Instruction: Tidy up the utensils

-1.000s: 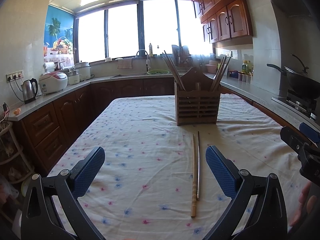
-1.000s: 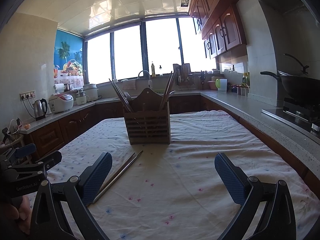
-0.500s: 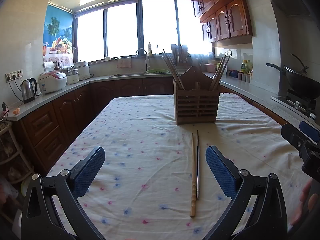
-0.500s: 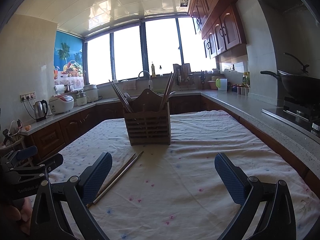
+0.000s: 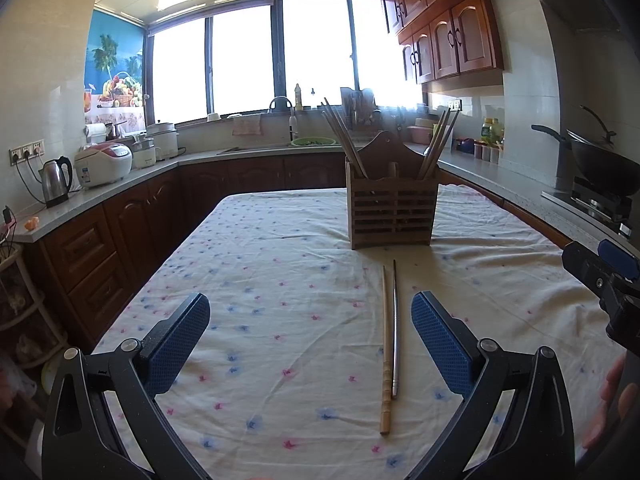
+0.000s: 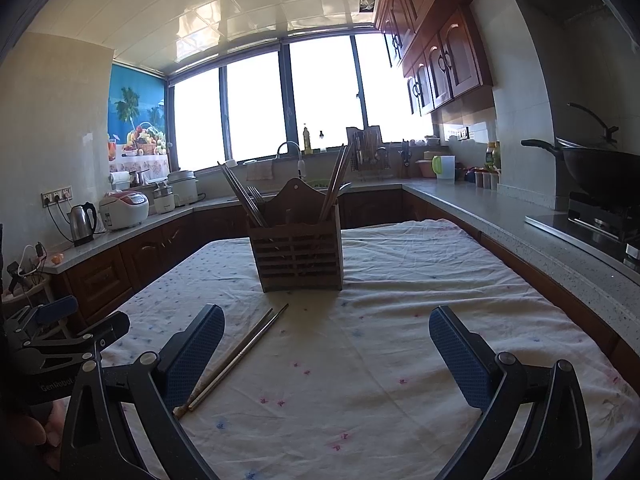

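Strong daylight pours through the wide window (image 5: pixel 280 56) at the back of the kitchen, so bright that the panes are blown out to plain white, and the wooden utensil holder (image 6: pixel 298 248) stands backlit with its near face in shade. Glare patches shine on the ceiling tiles (image 6: pixel 200 28). Both fisheye views bend straight lines towards the edges, the corners fall to black, and the picture stays fairly sharp throughout.

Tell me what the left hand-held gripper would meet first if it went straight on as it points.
Likely the tablecloth, left of the wooden chopstick and metal chopstick. The left hand-held gripper is open; the holder stands off to the right. Depth is uncertain.
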### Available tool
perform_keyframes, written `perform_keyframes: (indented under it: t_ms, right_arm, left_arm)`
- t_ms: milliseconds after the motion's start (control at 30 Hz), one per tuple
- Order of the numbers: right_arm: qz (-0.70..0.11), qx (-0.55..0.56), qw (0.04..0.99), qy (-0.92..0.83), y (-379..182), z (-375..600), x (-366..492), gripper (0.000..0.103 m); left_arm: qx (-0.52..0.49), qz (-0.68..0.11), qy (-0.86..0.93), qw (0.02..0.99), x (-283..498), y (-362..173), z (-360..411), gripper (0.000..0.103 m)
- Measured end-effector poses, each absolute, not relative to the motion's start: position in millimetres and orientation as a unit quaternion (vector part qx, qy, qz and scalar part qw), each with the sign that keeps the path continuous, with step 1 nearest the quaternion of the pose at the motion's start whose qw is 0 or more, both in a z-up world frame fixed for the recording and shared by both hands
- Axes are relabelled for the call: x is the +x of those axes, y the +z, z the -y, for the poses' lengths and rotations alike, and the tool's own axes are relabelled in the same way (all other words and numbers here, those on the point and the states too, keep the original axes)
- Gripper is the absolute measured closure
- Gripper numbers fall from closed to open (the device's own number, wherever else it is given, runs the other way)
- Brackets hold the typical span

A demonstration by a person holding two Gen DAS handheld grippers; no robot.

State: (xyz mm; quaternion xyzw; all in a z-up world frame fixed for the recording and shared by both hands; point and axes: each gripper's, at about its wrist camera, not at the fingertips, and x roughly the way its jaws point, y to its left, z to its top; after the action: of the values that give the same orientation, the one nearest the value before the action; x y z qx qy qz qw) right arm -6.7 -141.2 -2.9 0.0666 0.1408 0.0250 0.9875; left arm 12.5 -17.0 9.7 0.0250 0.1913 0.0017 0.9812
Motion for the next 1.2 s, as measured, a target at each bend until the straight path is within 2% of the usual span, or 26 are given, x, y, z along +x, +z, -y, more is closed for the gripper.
perform_keyframes:
  t_ms: [1200]
  right_arm:
    - [-0.148,0.070,0.986,0.025,-0.5,140.6,-2.4,0.000]
  left_arm:
    - [0.026,-0.205,-0.008,0.978,20.6,7.0,13.9,0.000]
